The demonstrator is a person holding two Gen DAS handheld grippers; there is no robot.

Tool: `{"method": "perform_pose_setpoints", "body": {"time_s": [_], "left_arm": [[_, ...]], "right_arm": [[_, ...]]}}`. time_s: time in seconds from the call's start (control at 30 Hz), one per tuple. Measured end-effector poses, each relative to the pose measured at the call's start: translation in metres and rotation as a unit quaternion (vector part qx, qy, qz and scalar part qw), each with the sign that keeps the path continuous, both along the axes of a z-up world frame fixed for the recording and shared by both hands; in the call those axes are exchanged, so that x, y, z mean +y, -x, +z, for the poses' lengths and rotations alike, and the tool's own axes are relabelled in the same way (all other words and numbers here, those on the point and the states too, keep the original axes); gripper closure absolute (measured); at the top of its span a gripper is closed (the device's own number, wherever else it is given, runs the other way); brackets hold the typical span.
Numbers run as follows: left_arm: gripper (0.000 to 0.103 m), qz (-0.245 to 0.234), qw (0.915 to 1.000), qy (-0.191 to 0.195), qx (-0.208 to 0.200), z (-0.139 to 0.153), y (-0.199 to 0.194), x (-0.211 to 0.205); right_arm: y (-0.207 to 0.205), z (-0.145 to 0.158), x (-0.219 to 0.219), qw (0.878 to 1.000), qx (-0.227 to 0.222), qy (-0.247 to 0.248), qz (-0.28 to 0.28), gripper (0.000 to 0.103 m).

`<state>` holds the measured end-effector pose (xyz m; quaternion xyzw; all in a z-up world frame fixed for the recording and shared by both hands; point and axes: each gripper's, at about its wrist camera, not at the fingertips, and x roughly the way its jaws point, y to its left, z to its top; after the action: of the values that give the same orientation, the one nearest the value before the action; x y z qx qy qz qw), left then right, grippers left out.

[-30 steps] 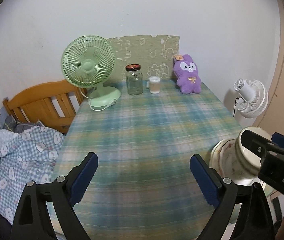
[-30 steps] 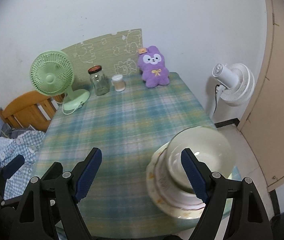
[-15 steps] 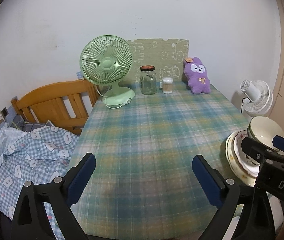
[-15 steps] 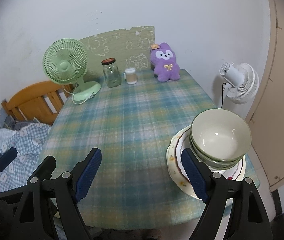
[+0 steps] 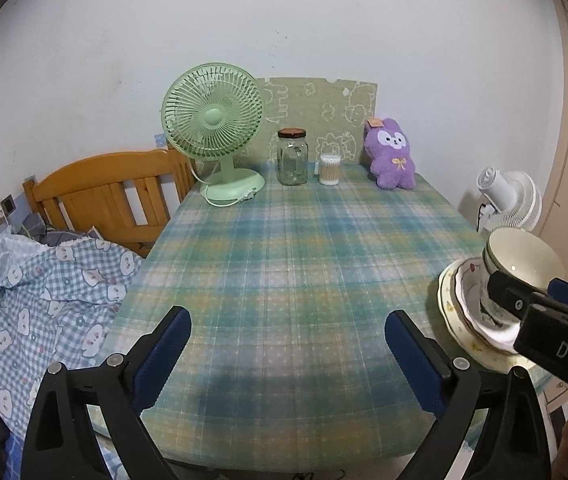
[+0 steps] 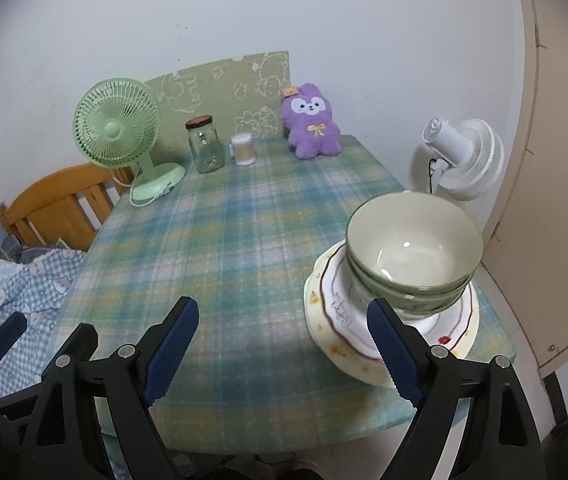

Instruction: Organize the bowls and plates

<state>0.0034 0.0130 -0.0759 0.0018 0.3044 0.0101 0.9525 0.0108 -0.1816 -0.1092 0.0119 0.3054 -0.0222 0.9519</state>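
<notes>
Two green bowls [image 6: 412,248], nested, stand on stacked floral plates [image 6: 336,308] at the near right corner of the plaid table [image 6: 243,232]. My right gripper [image 6: 281,308] hovers over the table's front edge, its jaws opening with nothing between them. Its right finger [image 6: 392,348] overlaps the plates' near rim in the picture, and contact is unclear. My left gripper [image 5: 288,316] is open and empty over the front middle of the table. In the left wrist view the bowls [image 5: 524,256] and plates [image 5: 456,308] sit partly behind the right gripper's finger [image 5: 512,300].
Along the far edge stand a green desk fan [image 5: 213,128], a glass jar [image 5: 292,158], a small cotton-swab tub [image 5: 330,170] and a purple plush [image 5: 392,156]. A white fan [image 6: 464,156] and a door [image 6: 556,160] are at the right. A wooden headboard [image 5: 99,196] and checked bedding [image 5: 51,288] lie at the left.
Both grippers have drawn back toward the table's near edge and sunk a little. The bowl stack now sits beyond and right of the right finger. Both jaws stand slightly wider.
</notes>
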Motion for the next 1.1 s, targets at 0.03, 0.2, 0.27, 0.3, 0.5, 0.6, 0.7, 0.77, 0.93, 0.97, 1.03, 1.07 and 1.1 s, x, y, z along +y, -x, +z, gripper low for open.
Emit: {"method": "perform_pose_setpoints", "body": {"time_s": [0.03, 0.2, 0.27, 0.3, 0.5, 0.6, 0.7, 0.77, 0.93, 0.97, 1.03, 1.07, 1.1], "left_arm": [[0.003, 0.002, 1.0000, 0.000, -0.001, 0.000, 0.000, 0.000], [0.002, 0.010, 0.9999, 0.007, 0.000, -0.001, -0.006, 0.004], [0.002, 0.010, 0.9999, 0.010, 0.001, -0.001, -0.006, 0.005], [0.002, 0.009, 0.9999, 0.012, 0.002, -0.001, -0.007, 0.005], [0.001, 0.005, 1.0000, 0.007, -0.003, 0.002, -0.008, 0.003], [0.000, 0.005, 1.0000, 0.005, -0.006, 0.003, -0.008, 0.003], [0.000, 0.007, 1.0000, 0.004, -0.005, 0.004, -0.009, 0.004], [0.000, 0.009, 0.9999, 0.006, -0.005, 0.004, -0.010, 0.004], [0.000, 0.007, 0.9999, 0.006, -0.004, 0.004, -0.010, 0.005], [0.000, 0.006, 1.0000, 0.006, -0.004, 0.004, -0.010, 0.004], [0.000, 0.006, 1.0000, 0.006, -0.004, 0.005, -0.010, 0.004], [0.000, 0.006, 0.9999, 0.007, -0.004, 0.005, -0.010, 0.004], [0.000, 0.007, 0.9999, 0.007, -0.004, 0.005, -0.011, 0.004]], "right_arm": [[-0.001, 0.001, 0.001, 1.000, -0.004, 0.003, 0.000, 0.015], [-0.003, 0.001, 0.004, 1.000, -0.011, 0.015, 0.005, 0.015], [-0.004, 0.002, 0.003, 1.000, -0.012, 0.014, 0.004, 0.015], [-0.005, 0.002, 0.003, 1.000, -0.013, 0.013, 0.004, 0.015], [-0.007, 0.003, 0.003, 1.000, -0.016, 0.014, 0.000, 0.015], [-0.008, 0.002, 0.003, 1.000, -0.016, 0.014, 0.001, 0.015], [-0.008, 0.003, 0.003, 1.000, -0.016, 0.014, 0.003, 0.015], [-0.008, 0.003, 0.004, 1.000, -0.017, 0.016, 0.005, 0.015], [-0.009, 0.003, 0.005, 1.000, -0.016, 0.016, 0.007, 0.015], [-0.009, 0.004, 0.005, 1.000, -0.016, 0.017, 0.006, 0.015], [-0.009, 0.004, 0.006, 1.000, -0.015, 0.016, 0.006, 0.015], [-0.009, 0.004, 0.006, 1.000, -0.015, 0.015, 0.006, 0.015], [-0.009, 0.003, 0.006, 1.000, -0.015, 0.016, 0.006, 0.015]]}}
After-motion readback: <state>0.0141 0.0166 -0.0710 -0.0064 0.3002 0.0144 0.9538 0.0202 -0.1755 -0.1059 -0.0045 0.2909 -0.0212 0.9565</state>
